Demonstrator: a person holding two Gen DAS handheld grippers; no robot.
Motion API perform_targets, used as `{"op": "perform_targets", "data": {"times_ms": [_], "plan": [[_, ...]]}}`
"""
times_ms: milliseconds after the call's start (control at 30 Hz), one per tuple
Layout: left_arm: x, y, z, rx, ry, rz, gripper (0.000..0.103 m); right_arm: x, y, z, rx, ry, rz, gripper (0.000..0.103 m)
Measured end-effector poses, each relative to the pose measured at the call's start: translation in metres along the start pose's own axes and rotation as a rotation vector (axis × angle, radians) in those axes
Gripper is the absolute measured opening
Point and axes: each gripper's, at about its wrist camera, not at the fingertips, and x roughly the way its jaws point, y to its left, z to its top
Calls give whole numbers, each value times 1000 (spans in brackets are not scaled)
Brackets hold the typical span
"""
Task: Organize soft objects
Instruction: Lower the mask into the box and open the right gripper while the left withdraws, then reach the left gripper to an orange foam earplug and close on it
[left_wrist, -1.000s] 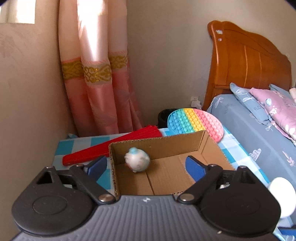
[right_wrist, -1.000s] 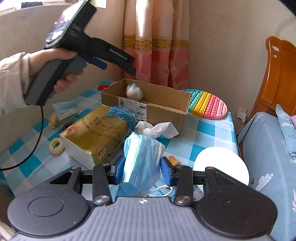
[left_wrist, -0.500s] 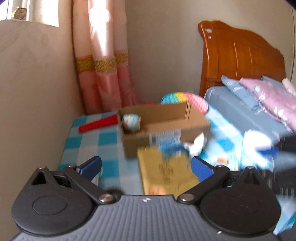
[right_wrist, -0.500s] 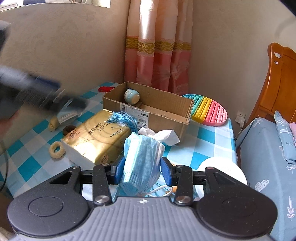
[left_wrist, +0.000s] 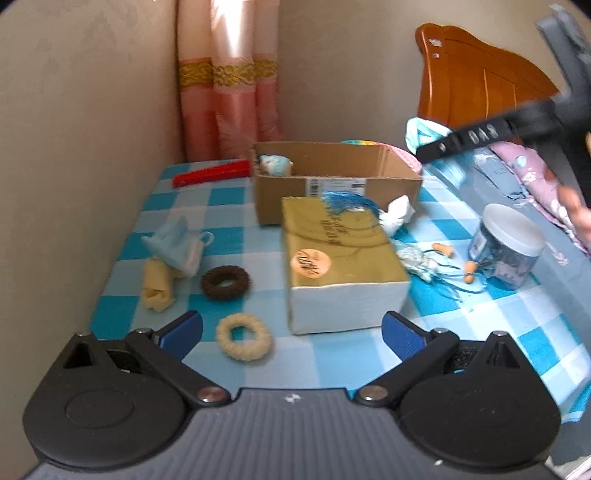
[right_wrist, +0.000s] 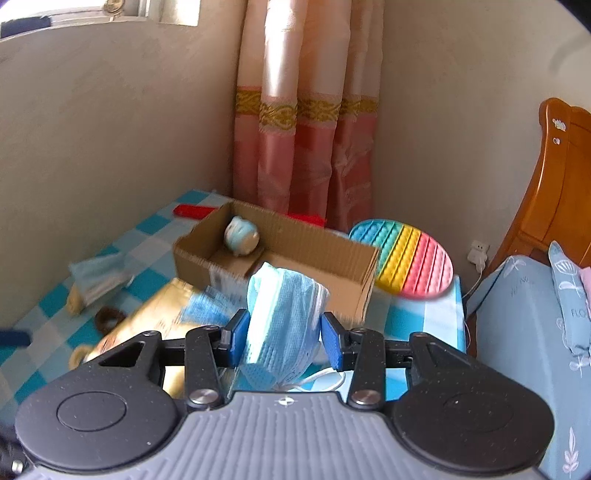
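Observation:
My right gripper (right_wrist: 282, 338) is shut on a folded blue face mask (right_wrist: 284, 314) and holds it in the air just in front of the open cardboard box (right_wrist: 332, 254). A small blue-and-white plush toy (right_wrist: 241, 236) lies in the box's far left corner. My left gripper (left_wrist: 291, 332) is open and empty, low over the near table edge. A cream hair ring (left_wrist: 243, 340) lies between its fingers; a brown hair ring (left_wrist: 225, 282), a second blue mask (left_wrist: 175, 243) and a yellow cloth roll (left_wrist: 158, 291) lie beyond.
A gold tissue pack (left_wrist: 340, 258) with a blue tassel (left_wrist: 347, 203) stands before the box. A white crumpled tissue (left_wrist: 397, 214), a jar with a white lid (left_wrist: 506, 245), a red fan (left_wrist: 212, 173) and a rainbow pop mat (right_wrist: 410, 258) are around. The bed lies right.
My left gripper pulled back from over the box to the near table edge. My right gripper rose and moved forward with the mask, up to the box.

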Motion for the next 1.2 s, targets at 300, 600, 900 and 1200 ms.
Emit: {"op": "perform_targets", "data": {"times_ms": [300,600,900,1200], "plan": [[-2,11,-5,-55,-14,25,102,51,-14,47,8,28,0,47],[-2,11,-8,-51,-7,48,102,67,-23,59,36,9,2,95],[-5,10,-10,-55,-6,35,102,30,-16,28,0,19,36,103],[-4,4,-13,-36,6,22,102,-11,-1,-21,-29,18,72,103]]}}
